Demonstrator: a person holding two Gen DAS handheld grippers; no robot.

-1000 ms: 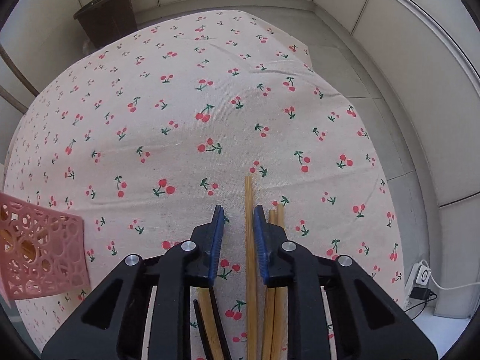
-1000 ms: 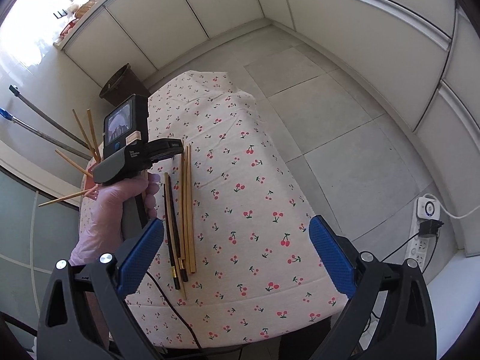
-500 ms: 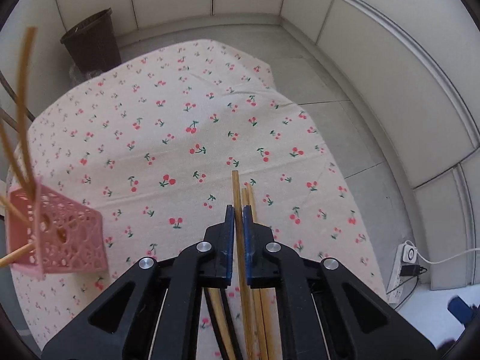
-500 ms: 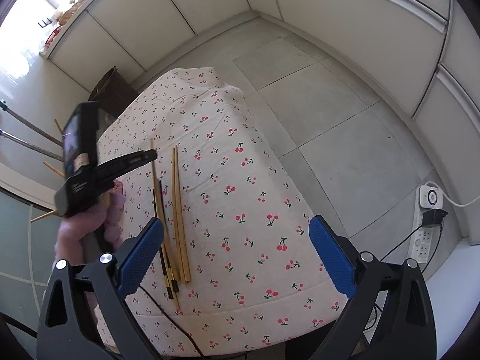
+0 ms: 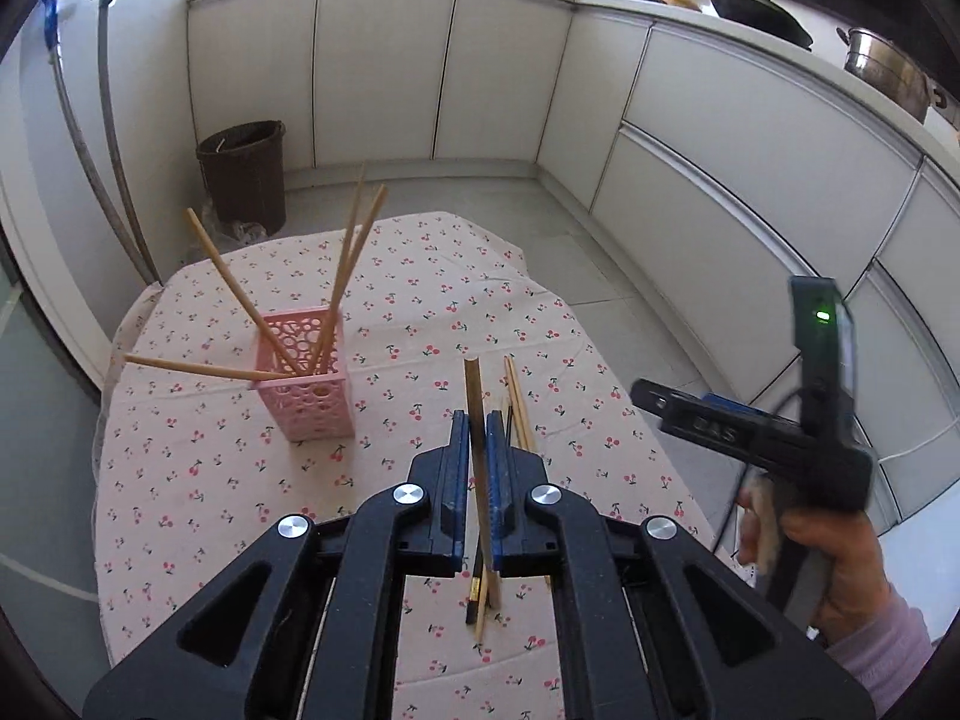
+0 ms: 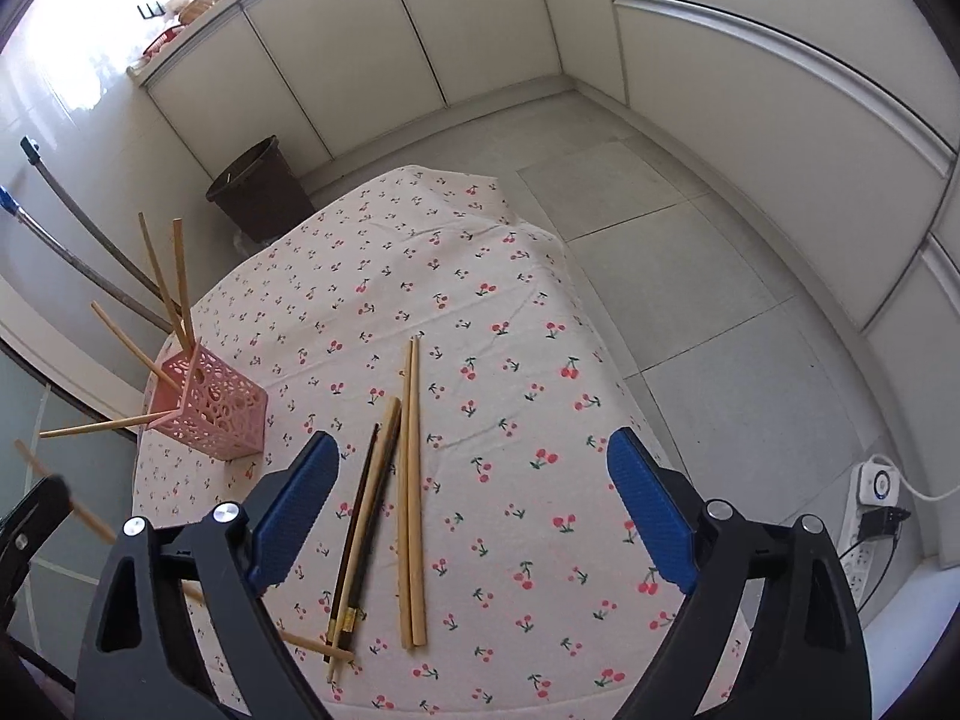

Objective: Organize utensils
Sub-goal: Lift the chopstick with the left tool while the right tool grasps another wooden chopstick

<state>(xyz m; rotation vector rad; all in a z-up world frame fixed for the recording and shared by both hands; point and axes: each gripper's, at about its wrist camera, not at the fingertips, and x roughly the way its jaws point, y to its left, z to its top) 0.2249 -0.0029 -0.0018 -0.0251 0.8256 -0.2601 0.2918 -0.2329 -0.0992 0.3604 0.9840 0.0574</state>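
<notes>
One pale wooden chopstick (image 5: 474,414) sits clamped between the closed blue pads of the left gripper (image 5: 478,456), raised above the cherry-print tablecloth (image 5: 420,324), long axis running forward along the fingers, tip pointing away. Four similar chopsticks (image 5: 345,276) lean splayed in the pink perforated square holder (image 5: 309,402). Several chopsticks (image 6: 411,498) lie roughly parallel on the cloth. Right gripper (image 6: 474,510): spread wide, empty.
</notes>
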